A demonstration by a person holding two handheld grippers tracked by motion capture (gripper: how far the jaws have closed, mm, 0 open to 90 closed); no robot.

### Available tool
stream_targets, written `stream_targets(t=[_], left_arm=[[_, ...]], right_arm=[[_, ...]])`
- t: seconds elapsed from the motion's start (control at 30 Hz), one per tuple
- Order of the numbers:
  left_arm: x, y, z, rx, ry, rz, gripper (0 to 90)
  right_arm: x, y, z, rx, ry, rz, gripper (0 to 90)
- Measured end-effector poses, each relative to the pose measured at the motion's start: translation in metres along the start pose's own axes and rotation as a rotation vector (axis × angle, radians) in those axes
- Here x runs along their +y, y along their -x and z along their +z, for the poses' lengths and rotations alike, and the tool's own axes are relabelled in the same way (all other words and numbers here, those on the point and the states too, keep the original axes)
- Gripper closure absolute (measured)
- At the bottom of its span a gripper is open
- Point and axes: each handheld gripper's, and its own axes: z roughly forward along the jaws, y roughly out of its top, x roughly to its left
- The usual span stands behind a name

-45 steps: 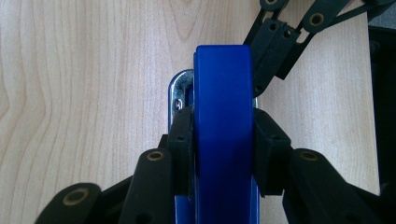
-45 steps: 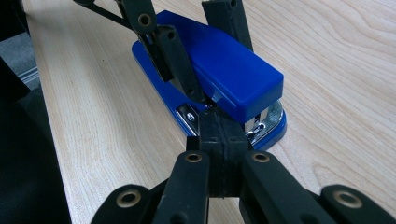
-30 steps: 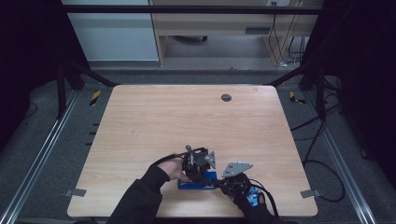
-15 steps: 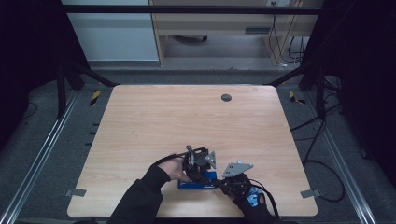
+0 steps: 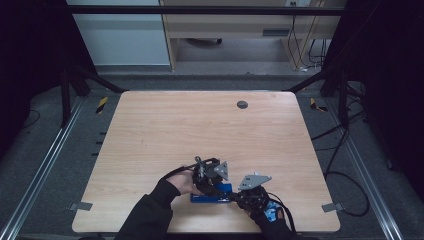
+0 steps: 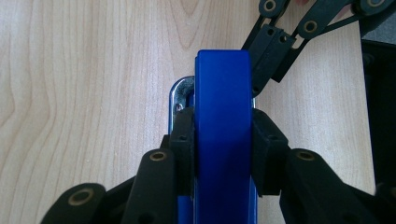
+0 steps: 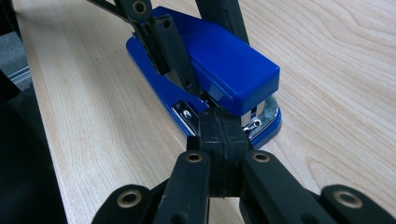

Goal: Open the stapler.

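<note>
1. The left gripper (image 6: 223, 140) is clamped on the blue stapler (image 6: 223, 121): in the left gripper view, its two black pads press flat against the two long sides of the stapler's top arm, one on each side, with no gap showing.
2. The right gripper (image 7: 219, 135) has its jaws pressed fully together, pad against pad, with nothing between them. In the right gripper view, the joined tip sits at the stapler's (image 7: 219, 65) front end, right by the shiny metal plate under the blue top; I cannot tell whether it actually touches.
3. In that same view, one jaw of the left gripper (image 7: 175, 46) comes down from above and lies against the side of the stapler's top arm.
4. The stapler (image 5: 212, 194) lies flat on its base on the wooden table (image 5: 200, 125), close to the near edge and about midway along it.
5. From the high view, the left gripper (image 5: 207, 177) is over the stapler, and the right gripper (image 5: 235, 196) is just beside it at the stapler's right end. The two tools are close together, and the person's dark-sleeved forearms come in from the near edge.
6. Farther out, a small round dark grommet (image 5: 242, 104) sits in the tabletop near the far edge, well apart from the work.
</note>
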Motion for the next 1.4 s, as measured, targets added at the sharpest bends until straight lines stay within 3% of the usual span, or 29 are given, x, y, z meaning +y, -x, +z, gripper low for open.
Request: stream_targets(t=[0.9, 0.93, 0.97, 1.0, 1.07, 1.1, 1.17, 1.2, 1.3, 1.4], left_arm=[[-0.009, 0.004, -0.002, 0.019, 0.071, 0.012, 66.1], [-0.01, 0.004, -0.007, 0.014, 0.102, 0.008, 66.2], [-0.014, 0.001, -0.024, -0.011, 0.208, -0.002, 66.2], [-0.016, -0.001, -0.033, -0.013, 0.242, -0.007, 66.1], [-0.008, 0.006, -0.029, 0.03, 0.113, 0.048, 66.1], [-0.006, 0.007, -0.023, 0.028, 0.086, 0.043, 66.0], [-0.01, 0.005, -0.016, 0.03, 0.083, 0.034, 66.0], [-0.013, 0.004, -0.015, 0.026, 0.105, 0.026, 66.0], [-0.019, 0.003, -0.02, 0.022, 0.15, 0.011, 65.9], [-0.02, 0.004, -0.02, 0.029, 0.156, 0.009, 65.8]], right_arm=[[0.0, 0.0, 0.002, 0.022, 0.001, 0.011, 90.0], [0.0, -0.001, 0.001, 0.022, -0.002, 0.015, 90.0], [0.0, -0.001, 0.001, 0.019, 0.0, 0.01, 90.0], [0.0, 0.0, 0.0, 0.017, 0.008, 0.017, 90.0], [0.0, 0.001, 0.001, 0.022, 0.014, 0.039, 90.0], [0.002, -0.001, 0.003, 0.021, 0.007, 0.029, 90.0], [0.002, -0.003, 0.003, 0.019, -0.004, 0.018, 90.0], [0.002, -0.001, 0.003, 0.028, -0.003, 0.024, 90.0], [0.002, 0.001, 0.003, 0.032, -0.005, 0.026, 90.0], [0.002, 0.0, 0.003, 0.032, -0.003, 0.02, 90.0]])
